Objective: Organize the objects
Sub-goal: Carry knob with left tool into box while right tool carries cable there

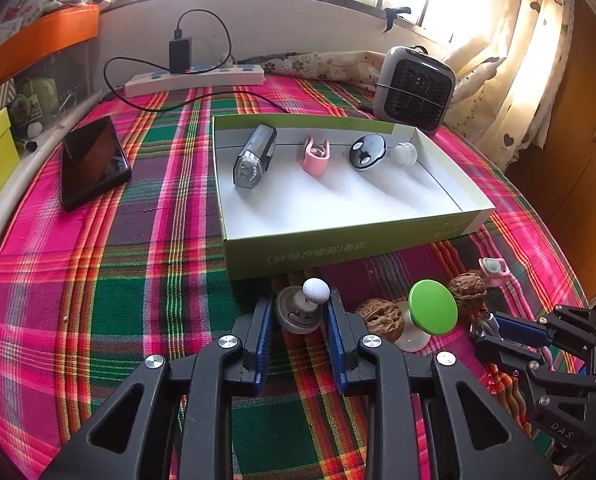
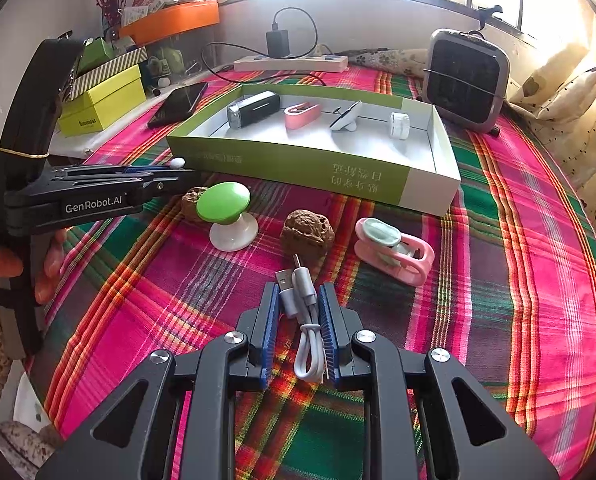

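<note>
My left gripper is shut on a grey round stand with a white ball top, just in front of the green box. My right gripper is shut on a folded grey USB cable low over the cloth. The box holds a bike light, a pink clip, a black-and-white disc and a small white cylinder. Loose on the cloth lie a green-topped knob, two walnuts and a pink clip holder.
A black phone lies left of the box. A power strip with charger sits at the back and a small grey heater at the back right. Yellow and orange boxes stand on the left. The plaid cloth covers the table.
</note>
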A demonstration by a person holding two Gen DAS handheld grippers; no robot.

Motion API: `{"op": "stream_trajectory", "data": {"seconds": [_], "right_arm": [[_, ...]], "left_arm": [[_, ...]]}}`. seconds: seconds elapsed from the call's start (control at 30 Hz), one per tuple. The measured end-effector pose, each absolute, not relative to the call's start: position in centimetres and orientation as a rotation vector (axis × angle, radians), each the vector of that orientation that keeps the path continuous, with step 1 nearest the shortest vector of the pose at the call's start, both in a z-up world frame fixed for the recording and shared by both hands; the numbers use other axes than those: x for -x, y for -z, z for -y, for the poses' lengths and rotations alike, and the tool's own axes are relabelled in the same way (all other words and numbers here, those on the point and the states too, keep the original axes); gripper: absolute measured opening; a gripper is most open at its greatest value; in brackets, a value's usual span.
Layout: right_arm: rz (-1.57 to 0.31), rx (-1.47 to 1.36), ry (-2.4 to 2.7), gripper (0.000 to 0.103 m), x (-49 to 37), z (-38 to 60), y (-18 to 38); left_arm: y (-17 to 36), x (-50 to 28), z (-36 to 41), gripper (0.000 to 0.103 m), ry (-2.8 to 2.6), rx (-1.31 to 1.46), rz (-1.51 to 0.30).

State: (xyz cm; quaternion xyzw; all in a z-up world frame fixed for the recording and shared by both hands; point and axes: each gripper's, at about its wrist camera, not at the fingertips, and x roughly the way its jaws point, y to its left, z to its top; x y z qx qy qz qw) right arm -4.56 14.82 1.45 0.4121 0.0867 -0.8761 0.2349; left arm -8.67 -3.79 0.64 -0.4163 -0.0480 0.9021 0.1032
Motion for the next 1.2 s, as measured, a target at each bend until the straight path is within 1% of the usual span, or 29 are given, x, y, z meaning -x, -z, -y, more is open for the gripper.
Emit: {"op": "stream_trajectory", "data": {"seconds": [0.37,1.2], "right_arm": [[-0.211,-1.11,2.404,0.021,4.5,-15.1,-2.0],[-0.192,-1.041,2.411,0.021,4.9,-14.9,-5.0]], "left_arm": [[-0.8,8.4,3.8,0.023,-2.665,1.223,0.139],[-3.9,7.4,3.0,0.023,-2.667,1.149,0.105]]}}
